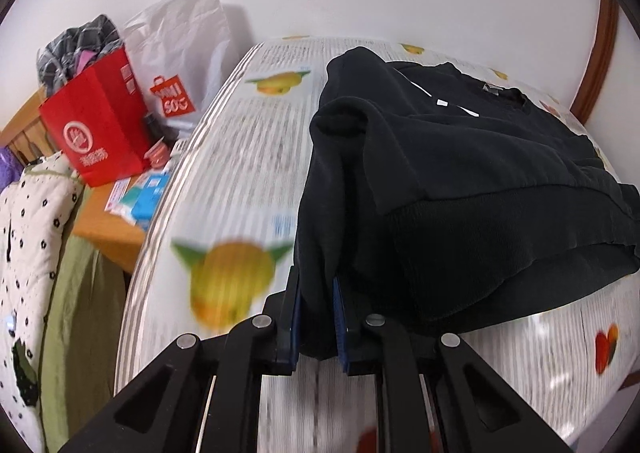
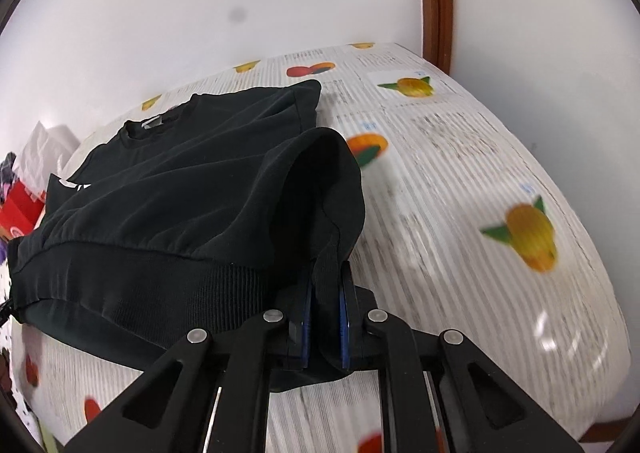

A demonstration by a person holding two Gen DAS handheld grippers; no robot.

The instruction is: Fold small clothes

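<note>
Black sweatshirt [image 1: 460, 157] lies on a fruit-printed tablecloth [image 1: 240, 157], collar far, ribbed hem near. Left gripper [image 1: 317, 313] and right gripper [image 2: 326, 317] each pinch a hem corner, apparently lifting it to fold toward the collar.

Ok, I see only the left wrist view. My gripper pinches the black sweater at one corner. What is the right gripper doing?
Observer: The right gripper is shut on the black sweater too, at the other hem corner.
Operator: Is anything on the table on that side?
Observer: No, only the fruit-print tablecloth shows there.
Operator: What stands behind it?
Observer: A brown wooden door frame against the white wall.
</note>
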